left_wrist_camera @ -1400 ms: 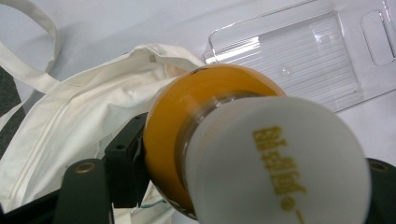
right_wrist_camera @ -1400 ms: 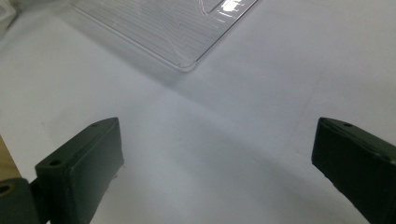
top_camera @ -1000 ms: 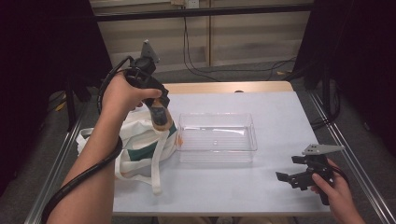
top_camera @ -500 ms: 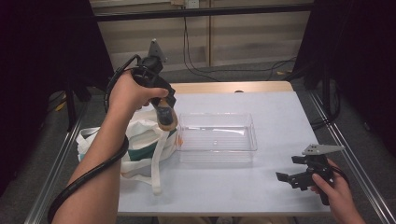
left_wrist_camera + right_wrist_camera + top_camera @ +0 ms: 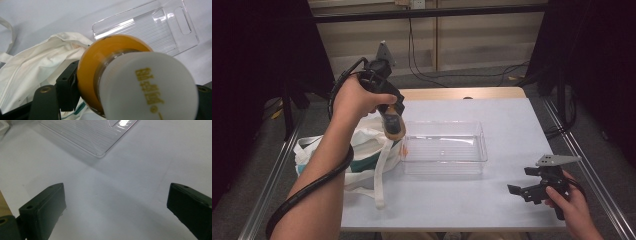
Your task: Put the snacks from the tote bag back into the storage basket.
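My left gripper [image 5: 393, 123] is raised above the table, shut on an orange bottle [image 5: 394, 126] with a white cap [image 5: 147, 87]. The bottle [image 5: 105, 53] hangs over the gap between a white cloth bag [image 5: 362, 150] and the left end of a clear plastic tray [image 5: 444, 147]. In the left gripper view the tray [image 5: 150, 27] lies below and beyond the bottle, and the bag [image 5: 37, 65] spreads to its left. My right gripper [image 5: 527, 190] rests low at the table's front right, open, with nothing between its fingers [image 5: 42, 207].
The table [image 5: 512, 115] has a pale top with a wooden strip at the far edge. Metal rails run along both sides. Cables trail on the floor behind. The bag's straps [image 5: 379, 175] lie toward the front edge.
The left hand has carried the bottle slightly right and up, away from the bag and toward the tray's left end. The right gripper has stayed in place.
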